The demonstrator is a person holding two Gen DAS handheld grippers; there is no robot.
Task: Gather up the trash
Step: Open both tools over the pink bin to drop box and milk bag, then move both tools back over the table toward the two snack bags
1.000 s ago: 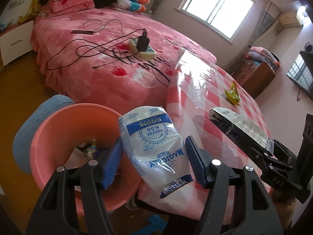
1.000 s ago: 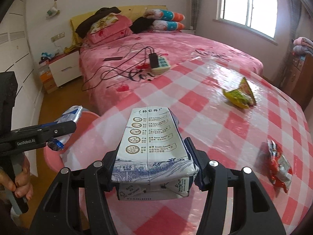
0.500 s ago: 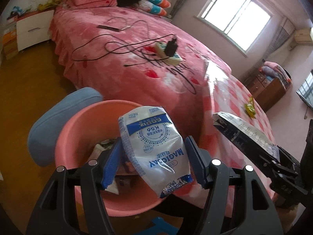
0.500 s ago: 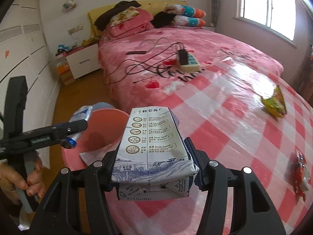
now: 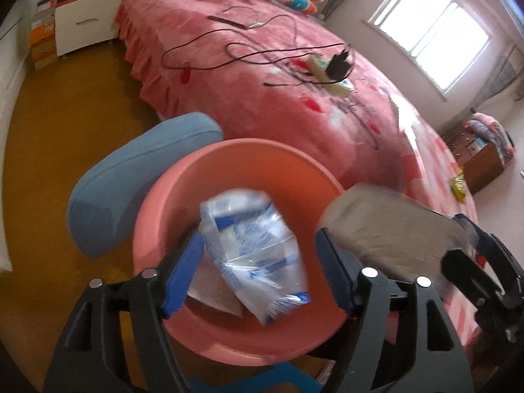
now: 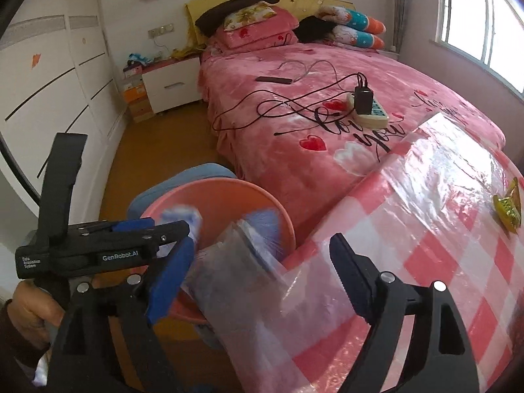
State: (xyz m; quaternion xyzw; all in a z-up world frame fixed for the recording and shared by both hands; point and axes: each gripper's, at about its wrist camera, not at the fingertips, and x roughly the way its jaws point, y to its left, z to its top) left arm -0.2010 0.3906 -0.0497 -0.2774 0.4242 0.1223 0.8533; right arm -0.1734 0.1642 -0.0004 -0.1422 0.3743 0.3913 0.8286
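Left gripper (image 5: 258, 268) above the pink basin (image 5: 229, 163), jaws opening, pads clear of the blue-and-white plastic pouch (image 5: 252, 252) that hangs blurred between them over the basin's hollow; print on the pouch smeared beyond reading. Paper scrap (image 5: 213, 291) already lying in the basin beneath. Right gripper (image 6: 258, 275) at the edge of the checked tablecloth (image 6: 425, 245), jaws likewise opening, wide apart, the grey-and-blue carton (image 6: 242, 262) blurred between them and tipping toward the basin, touching neither pad as far as can be told; lettering on it not legible. "GenRobot.AI" in white on the side of the left gripper's body, seen from the right wrist view, plus a small label reading roughly "Data Acquisition System". A hand (image 6: 29, 314) wrapped round that gripper's handle. Blue cushion (image 5: 131, 177) just beside the basin on the floor. Yellow snack wrapper (image 6: 507, 206) left on the table, well apart from the basin. Black script "love you" across the pink bedspread (image 6: 294, 131), power strip (image 6: 370, 111) with a charger near it.
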